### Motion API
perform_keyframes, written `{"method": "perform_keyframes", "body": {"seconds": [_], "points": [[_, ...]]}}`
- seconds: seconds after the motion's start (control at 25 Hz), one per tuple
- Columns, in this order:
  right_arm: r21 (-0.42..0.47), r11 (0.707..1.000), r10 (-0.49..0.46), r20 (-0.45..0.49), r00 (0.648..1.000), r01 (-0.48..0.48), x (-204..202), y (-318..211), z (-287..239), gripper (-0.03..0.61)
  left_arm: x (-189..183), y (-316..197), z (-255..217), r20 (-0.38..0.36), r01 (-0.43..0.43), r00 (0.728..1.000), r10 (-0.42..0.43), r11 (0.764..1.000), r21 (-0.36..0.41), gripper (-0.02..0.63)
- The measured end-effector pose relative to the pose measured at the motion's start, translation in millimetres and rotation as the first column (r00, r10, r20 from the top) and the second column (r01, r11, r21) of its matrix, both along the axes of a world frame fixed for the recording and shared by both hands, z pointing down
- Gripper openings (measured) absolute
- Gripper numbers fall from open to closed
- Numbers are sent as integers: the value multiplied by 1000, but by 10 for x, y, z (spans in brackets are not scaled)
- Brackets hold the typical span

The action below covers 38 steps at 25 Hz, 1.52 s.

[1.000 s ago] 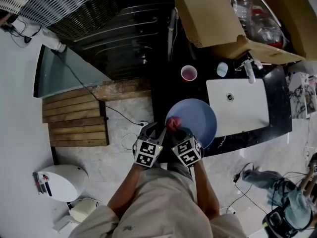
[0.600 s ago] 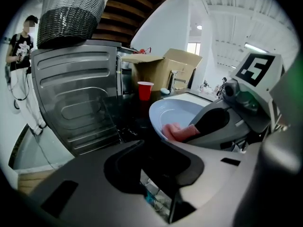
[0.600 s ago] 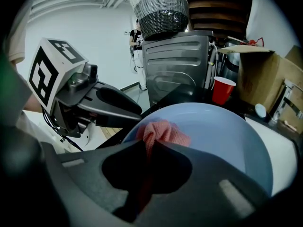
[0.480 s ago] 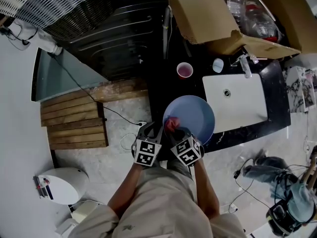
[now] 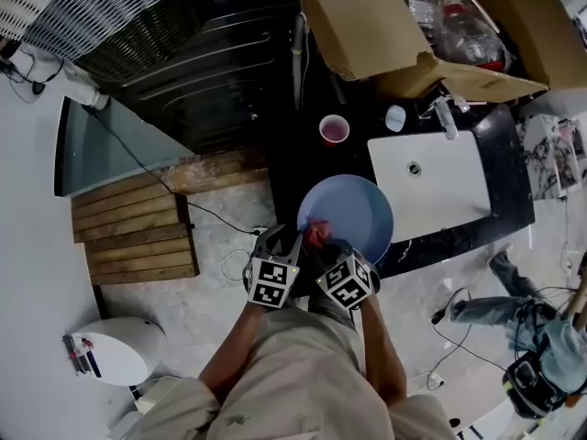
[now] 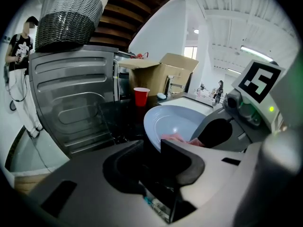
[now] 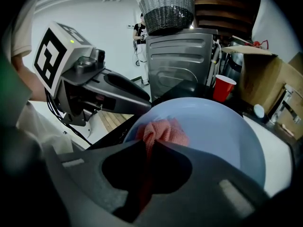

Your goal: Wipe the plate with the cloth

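Note:
A round blue plate (image 5: 353,214) is held tilted over the near edge of the black counter (image 5: 284,168). My left gripper (image 5: 295,239) has the plate's near-left rim (image 6: 154,131) between its jaws, which have just been opening a little; the rim still sits tight between them. My right gripper (image 5: 323,244) is shut on a bunched pink cloth (image 7: 161,130), which rests against the plate's face (image 7: 218,131) near that same rim. In the left gripper view the cloth (image 6: 177,139) peeks out beside the right gripper's body (image 6: 246,112).
A red cup (image 5: 333,129) stands on the counter beyond the plate. A white sink (image 5: 426,184) with a tap (image 5: 447,117) lies to the right, an open cardboard box (image 5: 367,26) behind it. Left are a dark metal appliance (image 5: 211,71), a wicker basket (image 5: 92,7) and wooden slats (image 5: 138,236).
The plate, the cloth and both grippers keep almost the same places against one another. Only the head view has drifted, sliding the counter and sink a little up and left.

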State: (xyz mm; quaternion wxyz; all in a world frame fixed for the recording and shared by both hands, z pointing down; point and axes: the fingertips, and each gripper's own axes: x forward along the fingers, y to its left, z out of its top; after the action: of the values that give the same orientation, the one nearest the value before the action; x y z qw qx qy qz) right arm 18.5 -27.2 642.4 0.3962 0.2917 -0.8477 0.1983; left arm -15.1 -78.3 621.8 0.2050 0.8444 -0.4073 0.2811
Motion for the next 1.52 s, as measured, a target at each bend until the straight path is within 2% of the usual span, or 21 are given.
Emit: {"method": "perform_keyframes", "body": {"seconds": [0.48,1.08,1.52], "points": [[-29,999,-29,-62,998,28,127,156,13,25,42,-21,14,10,-32,999,32,999,-11,146],[-54,996,-72,-140,988,65,309,252,46,25,87,-60,51,28,-30,999,31,999,-18,146],[-88,993,-99,-260,961,78,600,295,85,25,85,-68,51,28,-27,999,27,1000,-15,146]]}}
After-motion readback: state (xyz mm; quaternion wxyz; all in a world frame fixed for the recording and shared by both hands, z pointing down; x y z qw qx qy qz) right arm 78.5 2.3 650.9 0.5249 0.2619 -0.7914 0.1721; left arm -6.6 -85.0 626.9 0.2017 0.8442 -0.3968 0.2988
